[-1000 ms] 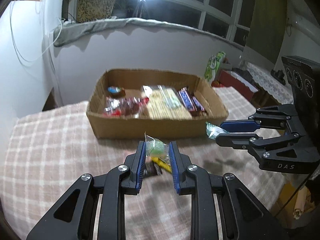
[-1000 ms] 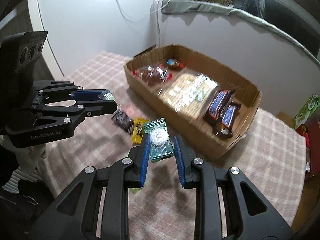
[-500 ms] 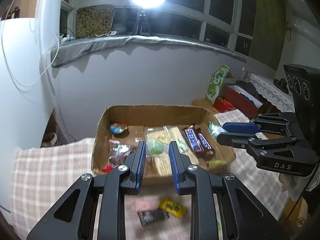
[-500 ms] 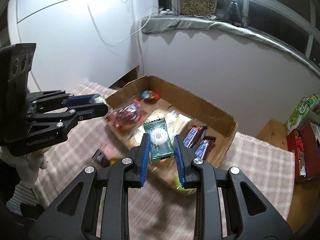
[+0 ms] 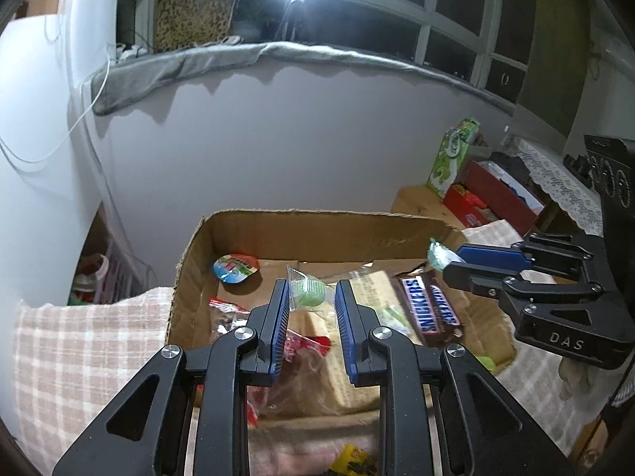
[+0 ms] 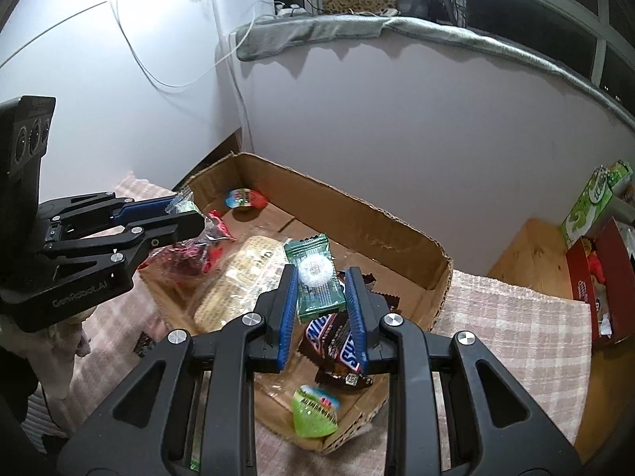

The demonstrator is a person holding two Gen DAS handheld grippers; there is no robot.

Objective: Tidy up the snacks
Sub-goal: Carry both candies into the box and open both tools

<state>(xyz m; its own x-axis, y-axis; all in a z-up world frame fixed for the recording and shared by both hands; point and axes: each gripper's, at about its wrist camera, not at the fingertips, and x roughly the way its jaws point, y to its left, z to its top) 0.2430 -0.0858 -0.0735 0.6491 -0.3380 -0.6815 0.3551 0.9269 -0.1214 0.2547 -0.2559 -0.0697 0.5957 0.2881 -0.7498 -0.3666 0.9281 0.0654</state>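
A shallow cardboard box sits on a checked tablecloth and holds snacks: Snickers bars, a clear cracker pack, a red wrapped pack, a round jelly cup. My left gripper is shut on a clear-wrapped green candy, above the box. My right gripper is shut on a green-wrapped white candy, above the box's right part.
A green jelly cup lies at the box's near corner. A yellow packet and a dark packet lie on the cloth in front of the box. A wall stands right behind the box. Red and green boxes stand on a side table at right.
Both grippers have risen from the cloth and moved forward over the box, each still holding its candy. The loose packets on the cloth have dropped behind.
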